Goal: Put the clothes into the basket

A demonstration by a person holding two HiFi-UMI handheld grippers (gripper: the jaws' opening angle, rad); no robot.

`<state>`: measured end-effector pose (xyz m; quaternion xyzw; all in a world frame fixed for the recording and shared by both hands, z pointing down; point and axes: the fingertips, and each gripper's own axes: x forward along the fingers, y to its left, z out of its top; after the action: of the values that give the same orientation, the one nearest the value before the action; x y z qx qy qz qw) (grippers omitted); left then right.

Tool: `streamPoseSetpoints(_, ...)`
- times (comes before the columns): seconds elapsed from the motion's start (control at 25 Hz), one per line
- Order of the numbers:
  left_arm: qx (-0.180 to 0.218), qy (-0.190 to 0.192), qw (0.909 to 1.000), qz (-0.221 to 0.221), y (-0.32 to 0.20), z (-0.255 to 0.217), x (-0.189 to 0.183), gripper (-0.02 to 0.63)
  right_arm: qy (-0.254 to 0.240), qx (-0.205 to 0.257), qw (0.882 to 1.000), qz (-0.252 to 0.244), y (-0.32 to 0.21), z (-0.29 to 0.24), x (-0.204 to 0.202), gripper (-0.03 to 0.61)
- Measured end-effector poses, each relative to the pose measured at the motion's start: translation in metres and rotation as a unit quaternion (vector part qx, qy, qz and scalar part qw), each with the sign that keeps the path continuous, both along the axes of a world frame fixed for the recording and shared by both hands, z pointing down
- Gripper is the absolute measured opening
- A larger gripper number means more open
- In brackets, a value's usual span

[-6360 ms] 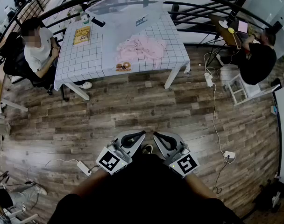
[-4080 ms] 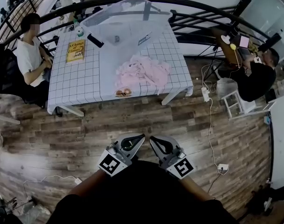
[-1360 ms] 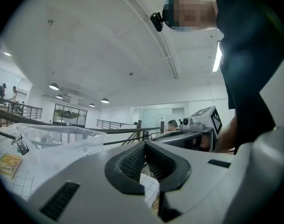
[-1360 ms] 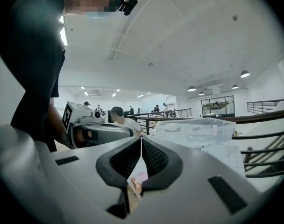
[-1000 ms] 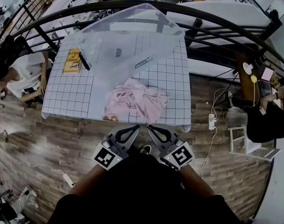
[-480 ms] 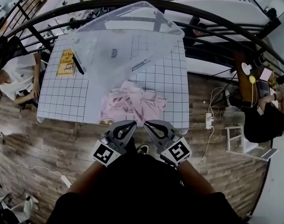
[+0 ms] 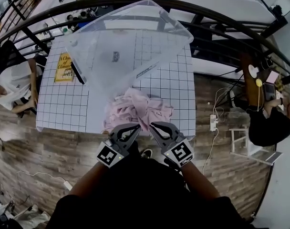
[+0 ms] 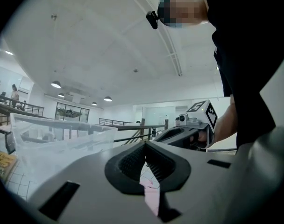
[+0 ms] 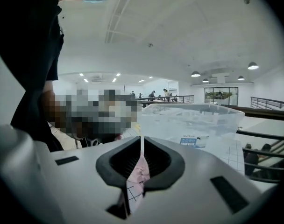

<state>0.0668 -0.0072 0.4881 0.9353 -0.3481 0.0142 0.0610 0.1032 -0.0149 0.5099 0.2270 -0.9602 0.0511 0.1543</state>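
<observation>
A heap of pink clothes [image 7: 138,109] lies on the near part of the checked tablecloth [image 7: 178,87]. Behind it stands the big clear plastic basket [image 7: 123,44], tilted toward me. Both grippers hover at the table's near edge, just short of the clothes. The left gripper [image 7: 136,127] is shut and holds nothing. The right gripper [image 7: 153,125] is shut and empty too. In the left gripper view its jaws [image 8: 145,148] meet, with pink cloth [image 8: 150,192] showing below them and the basket [image 8: 62,139] to the left. In the right gripper view the jaws [image 9: 142,146] meet before the clothes [image 9: 138,174] and the basket [image 9: 193,120].
A yellow book [image 7: 64,67] and a black slim object [image 7: 77,72] lie at the table's left. A person [image 7: 11,85] sits at that side. A black railing [image 7: 221,18] runs behind the table. At the right are a power strip [image 7: 214,124], a white stool [image 7: 250,144] and another seated person [image 7: 274,123].
Both grippers have moved forward and down, from over the floor to the table's near edge beside the pink clothes. Their jaws stay shut.
</observation>
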Motion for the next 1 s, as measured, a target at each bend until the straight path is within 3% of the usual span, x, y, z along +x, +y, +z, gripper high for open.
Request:
streamPoseSetpoints(0.4,-0.013,-0.008,0.9999,0.0,-0.045,0.034,-0.014,0.003,0.097,-0.041,0.994,-0.023,-0.044,0.081,-0.016,0.018)
streamPoseSetpoints(0.68,-0.021,-0.01,0.9997,0.002,-0.069,0.053,-0.016,0.003,0.176,-0.061,0.981,-0.053,-0.064,0.128,-0.022,0.023)
streamPoseSetpoints(0.8,-0.023,-0.008,0.9997,-0.001,-0.077,0.059,-0.018,0.003,0.201,-0.08,0.973,-0.078,-0.068,0.146,-0.027,0.102)
streamPoseSetpoints(1.0,-0.025,-0.017,0.9995,-0.001,-0.087,0.07,-0.022,0.003,0.243,-0.096,0.959,-0.114,-0.074,0.17,-0.036,0.168)
